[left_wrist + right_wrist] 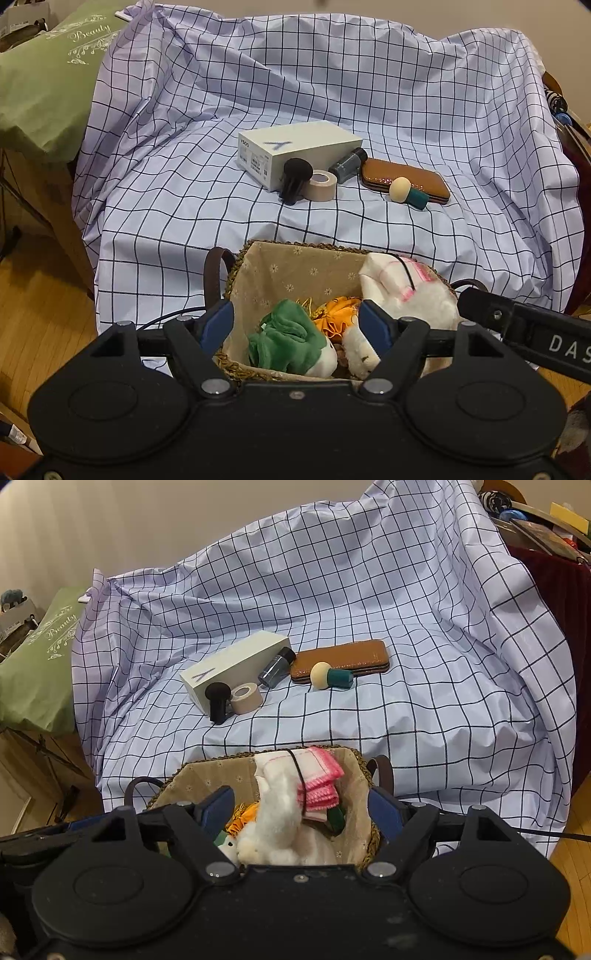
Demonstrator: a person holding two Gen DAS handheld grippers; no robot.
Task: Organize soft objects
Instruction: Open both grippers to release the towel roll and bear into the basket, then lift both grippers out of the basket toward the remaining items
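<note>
Now both claws, left [297, 326] and right [301, 806], hang released over the basket [295, 258].

Black tongs [297, 325], blue finger pads [218, 325]

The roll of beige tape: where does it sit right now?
In both views the roll of beige tape lies on the checked sheet, against the white box, beside the black brush.

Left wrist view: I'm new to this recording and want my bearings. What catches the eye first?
The woven basket in the foreground, stuffed with soft toys: a green plush and a white plush. Behind it, on the checked sheet, sits a cluster of hard items: a white box, a tape roll and a brown case.
</note>
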